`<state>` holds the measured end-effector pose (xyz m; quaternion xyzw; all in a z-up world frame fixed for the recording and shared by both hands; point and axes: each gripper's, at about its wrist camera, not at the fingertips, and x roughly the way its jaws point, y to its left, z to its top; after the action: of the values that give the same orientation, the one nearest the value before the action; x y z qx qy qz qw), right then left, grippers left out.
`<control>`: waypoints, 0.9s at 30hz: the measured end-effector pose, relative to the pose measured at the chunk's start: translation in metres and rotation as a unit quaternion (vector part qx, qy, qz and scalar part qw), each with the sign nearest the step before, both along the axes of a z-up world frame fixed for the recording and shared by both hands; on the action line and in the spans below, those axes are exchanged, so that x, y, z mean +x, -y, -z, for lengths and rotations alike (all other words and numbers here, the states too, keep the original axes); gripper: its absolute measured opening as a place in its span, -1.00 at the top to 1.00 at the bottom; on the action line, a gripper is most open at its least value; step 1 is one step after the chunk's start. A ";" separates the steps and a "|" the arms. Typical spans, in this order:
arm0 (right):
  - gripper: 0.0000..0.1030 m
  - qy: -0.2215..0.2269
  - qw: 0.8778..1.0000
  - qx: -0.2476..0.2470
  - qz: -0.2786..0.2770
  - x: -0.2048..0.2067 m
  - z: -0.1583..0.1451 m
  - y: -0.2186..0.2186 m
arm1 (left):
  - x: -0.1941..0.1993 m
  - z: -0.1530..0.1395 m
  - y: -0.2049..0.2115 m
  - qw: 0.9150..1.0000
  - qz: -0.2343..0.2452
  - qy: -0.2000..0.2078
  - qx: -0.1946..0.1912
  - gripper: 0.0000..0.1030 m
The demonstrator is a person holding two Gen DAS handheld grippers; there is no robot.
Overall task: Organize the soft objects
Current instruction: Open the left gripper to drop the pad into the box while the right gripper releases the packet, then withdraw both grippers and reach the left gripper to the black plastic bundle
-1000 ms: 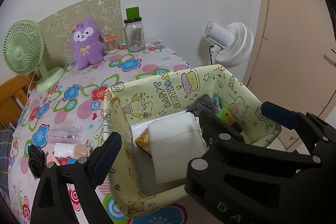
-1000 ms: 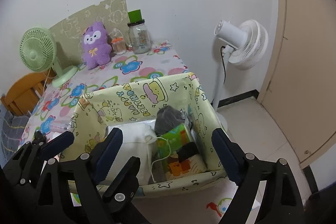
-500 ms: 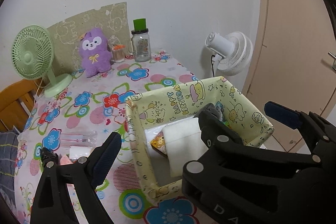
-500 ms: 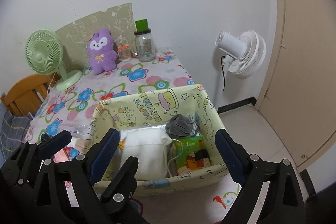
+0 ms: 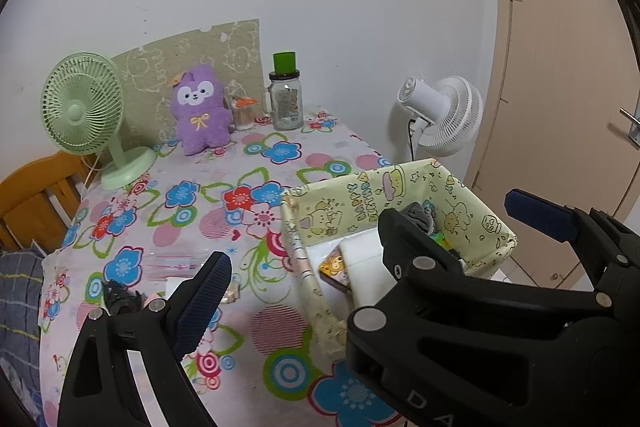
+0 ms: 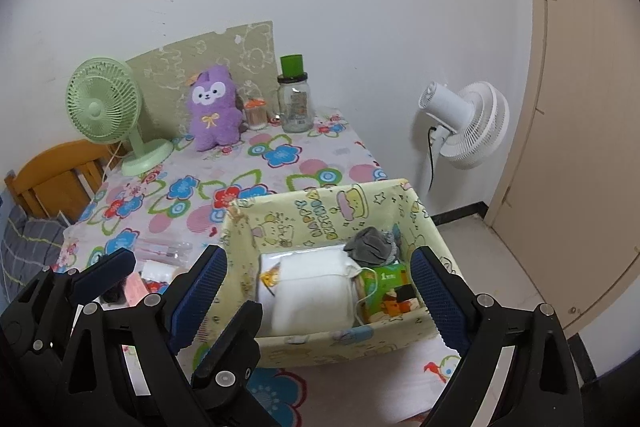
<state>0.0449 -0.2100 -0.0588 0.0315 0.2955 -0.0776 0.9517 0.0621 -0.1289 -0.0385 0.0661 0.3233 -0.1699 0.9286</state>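
A yellow cartoon-print box [image 6: 332, 211] [image 5: 356, 199] stands at the near right corner of the table. It holds a white folded cloth [image 6: 312, 291], a grey sock [image 6: 370, 247] and a green packet [image 6: 394, 293]. A purple plush toy [image 5: 200, 111] [image 6: 214, 109] sits at the far side against the wall. My right gripper [image 6: 316, 297] is open and empty, held above and in front of the box. My left gripper [image 5: 368, 247] is open and empty; it also shows in the right wrist view [image 6: 100, 275], left of the right gripper.
A floral tablecloth [image 5: 248, 187] covers the table. A green desk fan [image 5: 84, 115], a glass jar with a green lid [image 5: 286, 103] and a small toothpick jar [image 5: 244, 111] stand at the back. Small items [image 5: 120, 297] lie at the near left. A white floor fan [image 6: 464, 125] stands right.
Both grippers have pulled back and up from the box, so more of the table shows. Both stay open and empty. The box contents have not moved.
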 end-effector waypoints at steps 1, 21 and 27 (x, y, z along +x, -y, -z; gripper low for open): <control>-0.84 0.001 1.000 -0.002 -0.001 -0.001 -0.001 -0.003 | -0.001 -0.001 -0.002 1.000 -0.001 0.002 0.000 -0.85; -0.84 0.020 0.999 -0.024 -0.036 -0.008 -0.016 -0.062 | -0.013 -0.013 -0.058 0.999 -0.038 0.025 -0.001 -0.85; -0.84 0.024 0.998 -0.026 -0.047 -0.006 -0.016 -0.079 | -0.014 -0.013 -0.073 0.998 -0.047 0.028 0.000 -0.85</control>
<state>0.0392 -0.1315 -0.0425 -0.0050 0.2717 -0.0394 0.9616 0.0478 -0.0556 -0.0255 0.0557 0.3001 -0.1237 0.9442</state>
